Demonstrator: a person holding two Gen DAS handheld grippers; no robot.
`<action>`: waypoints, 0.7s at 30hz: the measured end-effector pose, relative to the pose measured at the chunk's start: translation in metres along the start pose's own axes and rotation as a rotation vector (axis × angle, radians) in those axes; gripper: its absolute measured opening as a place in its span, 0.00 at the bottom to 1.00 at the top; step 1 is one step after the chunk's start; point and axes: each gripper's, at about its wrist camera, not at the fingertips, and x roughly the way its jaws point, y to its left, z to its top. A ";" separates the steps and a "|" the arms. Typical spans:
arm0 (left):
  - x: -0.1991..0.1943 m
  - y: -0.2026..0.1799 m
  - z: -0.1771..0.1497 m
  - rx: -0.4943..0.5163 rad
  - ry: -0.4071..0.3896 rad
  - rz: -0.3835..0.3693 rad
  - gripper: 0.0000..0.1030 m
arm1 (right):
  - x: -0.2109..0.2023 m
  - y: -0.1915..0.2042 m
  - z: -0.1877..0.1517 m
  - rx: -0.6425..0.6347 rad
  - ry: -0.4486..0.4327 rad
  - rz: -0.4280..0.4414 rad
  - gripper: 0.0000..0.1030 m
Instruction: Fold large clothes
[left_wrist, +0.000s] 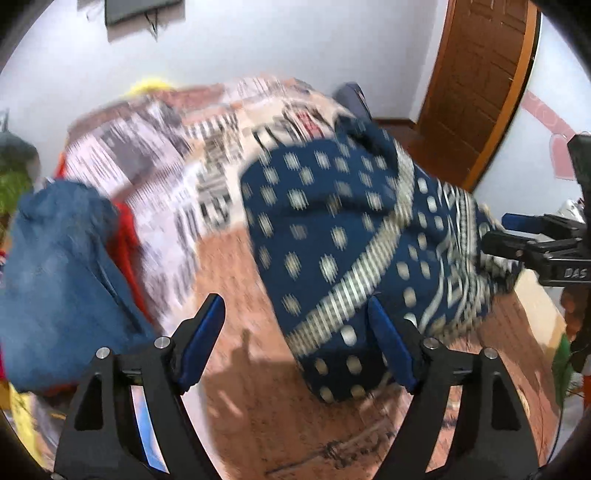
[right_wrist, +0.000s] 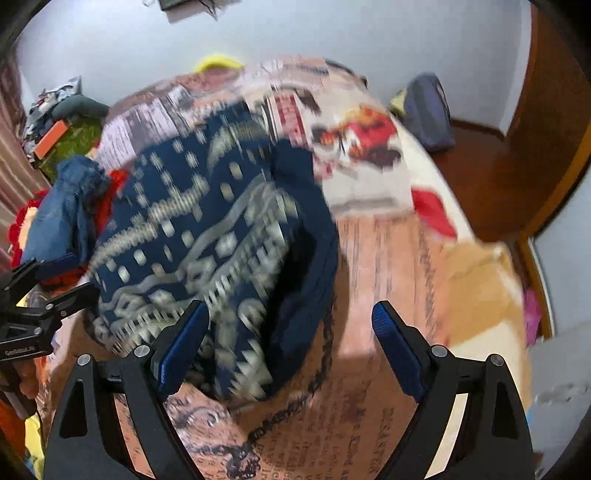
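A navy cloth with a white woven pattern (left_wrist: 332, 240) lies bunched on the bed. In the left wrist view my left gripper (left_wrist: 297, 332) stands open over the cloth's near corner, which lies against the right finger; no pad presses on it. My right gripper (left_wrist: 498, 230) shows at the cloth's right edge. In the right wrist view the same cloth (right_wrist: 207, 229) is heaped at centre left, and my right gripper (right_wrist: 291, 325) is open, with the heap's near edge reaching in past its left finger. My left gripper (right_wrist: 83, 275) appears at the far left beside the cloth. Both views are blurred.
The bed has a newspaper-print bedspread (left_wrist: 155, 166). A blue denim garment (left_wrist: 55, 277) and a red one (left_wrist: 125, 236) lie at its left. A dark bag (right_wrist: 428, 110) stands on the floor beyond the bed, and a wooden door (left_wrist: 476, 85) is at the right.
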 end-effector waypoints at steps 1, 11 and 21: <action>-0.002 0.002 0.008 0.001 -0.015 0.016 0.78 | -0.004 0.002 0.009 -0.005 -0.018 0.011 0.85; 0.047 0.027 0.079 -0.075 0.006 0.026 0.78 | 0.030 0.026 0.083 -0.030 -0.018 0.100 0.85; 0.098 0.040 0.068 -0.111 0.072 0.007 0.80 | 0.110 0.004 0.116 0.094 0.114 0.040 0.84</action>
